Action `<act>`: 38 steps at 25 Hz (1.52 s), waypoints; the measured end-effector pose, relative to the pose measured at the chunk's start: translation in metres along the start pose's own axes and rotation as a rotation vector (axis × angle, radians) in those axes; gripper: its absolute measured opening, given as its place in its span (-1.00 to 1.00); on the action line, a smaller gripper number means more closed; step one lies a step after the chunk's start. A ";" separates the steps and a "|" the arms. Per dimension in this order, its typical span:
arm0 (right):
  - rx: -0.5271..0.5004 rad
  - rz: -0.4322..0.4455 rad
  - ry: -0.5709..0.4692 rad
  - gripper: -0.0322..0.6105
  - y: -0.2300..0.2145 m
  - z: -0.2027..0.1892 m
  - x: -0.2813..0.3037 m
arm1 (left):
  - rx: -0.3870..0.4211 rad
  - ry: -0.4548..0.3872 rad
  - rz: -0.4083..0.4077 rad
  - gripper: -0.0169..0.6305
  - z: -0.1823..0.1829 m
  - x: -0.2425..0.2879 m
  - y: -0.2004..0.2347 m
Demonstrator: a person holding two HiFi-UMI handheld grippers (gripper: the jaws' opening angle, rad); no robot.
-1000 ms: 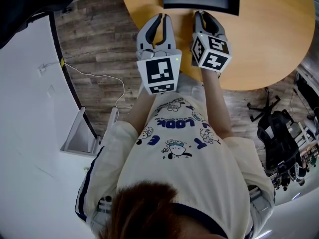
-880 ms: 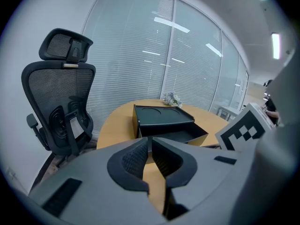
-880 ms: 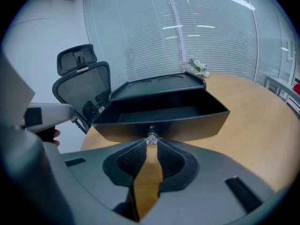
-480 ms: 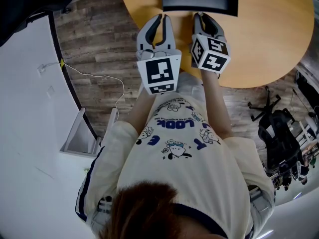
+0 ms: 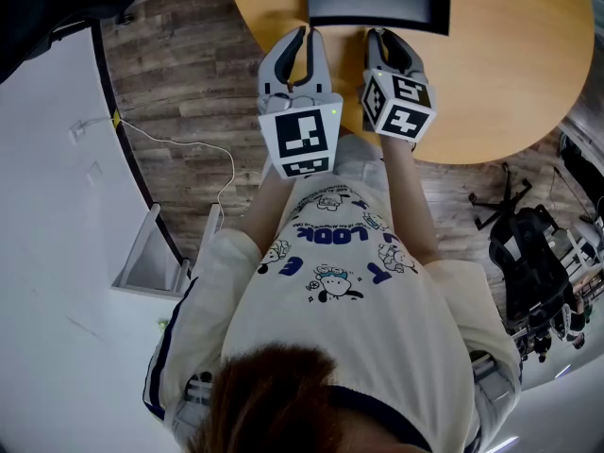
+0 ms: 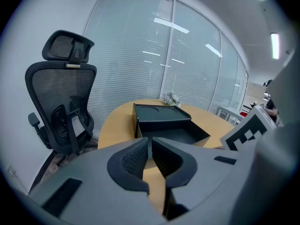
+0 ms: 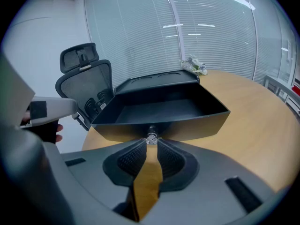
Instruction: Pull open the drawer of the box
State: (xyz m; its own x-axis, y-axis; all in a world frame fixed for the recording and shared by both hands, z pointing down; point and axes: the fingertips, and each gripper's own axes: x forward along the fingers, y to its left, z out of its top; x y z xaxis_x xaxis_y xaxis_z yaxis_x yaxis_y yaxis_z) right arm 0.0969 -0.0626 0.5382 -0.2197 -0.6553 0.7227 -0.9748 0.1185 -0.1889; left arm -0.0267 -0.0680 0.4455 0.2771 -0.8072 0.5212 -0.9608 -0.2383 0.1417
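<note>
Drawer (image 7: 159, 109) of the dark box (image 6: 157, 112) sits on the far part of the round wooden table (image 5: 510, 74), straight ahead of the person. It is already slid well out toward them, and the tray looks empty as far as shows. Far left: black mesh office chair (image 6: 61, 102) stands off the table edge, not involved. Next, left gripper (image 5: 301, 34) hovers over the near table edge just left of the drawer front, touching nothing. Its jaws are fully together with nothing between them, only bare tabletop past the tips. Judged parked there to stay out of the drawer's path; it is not bracing the box. Middle: the box body lies behind the open tray with a flat top, and a small pale sprig (image 6: 171, 98) sits on the table behind it. Right of that, right gripper (image 5: 381, 32) angles down at the drawer front. Its jaws are nearly together and pinched on the small shiny knob (image 7: 151, 138) at the centre of the front panel, one tip on each side. Gripping the centre knob makes sense, since the pull then runs straight along the slide and the drawer won't skew. Step in hand: the pull itself, likely most of the travel done. Risks: the knob is small and slick and could slip from the tips, and the unbraced box could drag along the table instead of the drawer sliding. Far right: bare tabletop, then a second chair (image 5: 524, 253) on the floor beyond the table edge.
</note>
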 end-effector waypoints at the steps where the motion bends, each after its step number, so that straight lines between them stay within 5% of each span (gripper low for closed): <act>1: 0.000 0.001 0.001 -0.63 0.000 -0.001 -0.001 | 0.000 -0.001 0.000 -0.84 0.000 -0.001 -0.001; 27: 0.002 0.009 0.018 -0.62 -0.001 -0.009 -0.002 | -0.004 -0.006 0.019 -0.84 -0.001 -0.008 0.000; 30: 0.019 0.022 0.012 -0.38 -0.002 -0.005 -0.003 | -0.004 -0.013 0.021 -0.84 0.003 -0.008 -0.002; 38: -0.014 -0.006 -0.046 -0.38 -0.004 0.019 -0.033 | 0.010 -0.071 0.009 -0.84 0.031 -0.013 -0.008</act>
State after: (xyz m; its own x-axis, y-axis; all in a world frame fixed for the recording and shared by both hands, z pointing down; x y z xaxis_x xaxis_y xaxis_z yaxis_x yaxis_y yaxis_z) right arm 0.1088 -0.0556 0.5031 -0.2123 -0.6896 0.6924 -0.9766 0.1249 -0.1751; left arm -0.0224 -0.0725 0.4115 0.2689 -0.8453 0.4618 -0.9632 -0.2358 0.1291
